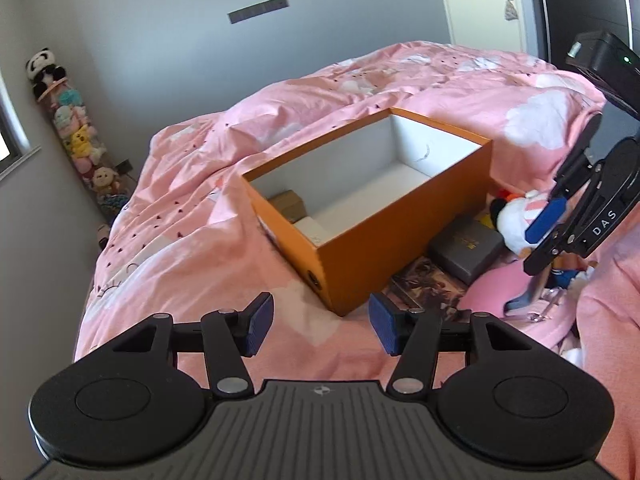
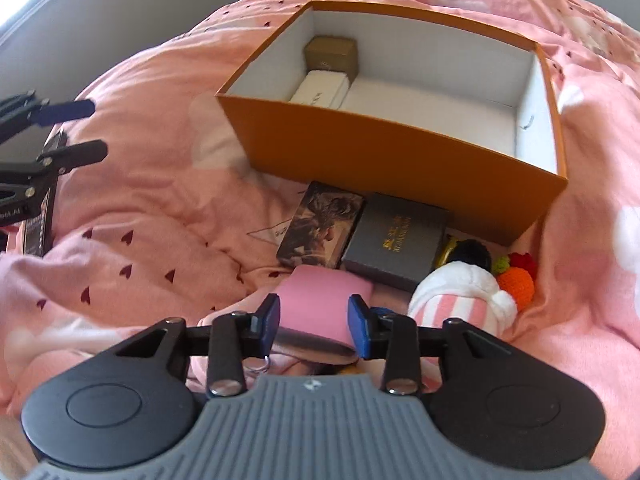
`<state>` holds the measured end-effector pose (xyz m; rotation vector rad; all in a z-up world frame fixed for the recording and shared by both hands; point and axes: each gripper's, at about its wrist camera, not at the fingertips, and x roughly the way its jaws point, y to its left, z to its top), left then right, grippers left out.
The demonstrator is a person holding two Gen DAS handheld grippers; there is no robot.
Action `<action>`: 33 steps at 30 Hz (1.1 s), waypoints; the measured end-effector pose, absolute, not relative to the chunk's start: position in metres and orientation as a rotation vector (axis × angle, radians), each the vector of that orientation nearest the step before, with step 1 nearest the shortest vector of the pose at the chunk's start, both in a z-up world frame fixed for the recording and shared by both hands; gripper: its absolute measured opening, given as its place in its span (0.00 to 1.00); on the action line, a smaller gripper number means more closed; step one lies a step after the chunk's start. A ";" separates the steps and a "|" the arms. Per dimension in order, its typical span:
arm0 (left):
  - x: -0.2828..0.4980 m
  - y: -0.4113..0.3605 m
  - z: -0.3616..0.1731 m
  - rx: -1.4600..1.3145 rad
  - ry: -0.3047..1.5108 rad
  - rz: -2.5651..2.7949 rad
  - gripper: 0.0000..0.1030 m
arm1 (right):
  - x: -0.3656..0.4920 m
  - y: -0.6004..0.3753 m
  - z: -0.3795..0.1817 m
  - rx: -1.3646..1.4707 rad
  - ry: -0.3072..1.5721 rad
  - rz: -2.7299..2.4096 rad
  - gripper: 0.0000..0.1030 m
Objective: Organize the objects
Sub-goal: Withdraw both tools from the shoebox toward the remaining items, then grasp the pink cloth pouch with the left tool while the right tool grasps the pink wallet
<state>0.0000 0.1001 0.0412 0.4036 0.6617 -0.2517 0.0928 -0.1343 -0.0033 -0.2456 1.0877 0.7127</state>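
Note:
An open orange box [image 1: 400, 236] [image 2: 392, 152] sits on the pink bedspread. Inside it lie a brown box [image 2: 331, 53] and a white case [image 2: 320, 90]. In front of it lie a picture card box [image 2: 320, 224], a dark grey box [image 2: 394, 236] [image 1: 466, 249], a white-and-pink plush [image 2: 464, 300] [image 1: 520, 220], a crocheted orange and red toy [image 2: 518, 276] and a pink object [image 2: 316, 308] [image 1: 496, 290]. My right gripper [image 2: 314, 320] [image 1: 538, 236] has its pads on both sides of the pink object. My left gripper [image 1: 322, 326] [image 2: 86, 130] is open and empty above the bedspread, near the box's corner.
The pink bedspread [image 1: 192, 232] is rumpled around the box. A column of plush toys [image 1: 80, 136] stands against the left wall. A door [image 1: 486, 0] is at the far right. A dark flat object [image 2: 40, 220] lies on the bed under the left gripper.

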 end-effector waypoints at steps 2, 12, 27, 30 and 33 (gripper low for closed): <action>0.001 0.093 0.037 0.417 0.690 -0.278 0.63 | 0.089 -0.121 -0.006 -0.337 1.093 0.746 0.44; 0.008 0.078 0.023 0.397 0.795 -0.319 0.63 | 0.104 -0.062 -0.033 -0.649 1.210 0.765 0.56; 0.015 0.067 0.015 0.410 0.881 -0.334 0.63 | 0.117 -0.045 -0.052 -0.768 1.322 0.717 0.55; 0.019 0.061 0.013 0.399 0.907 -0.344 0.62 | 0.118 -0.051 -0.037 -0.744 1.305 0.721 0.42; 0.024 0.055 0.010 0.371 0.942 -0.359 0.62 | 0.119 -0.060 -0.021 -0.728 1.273 0.714 0.33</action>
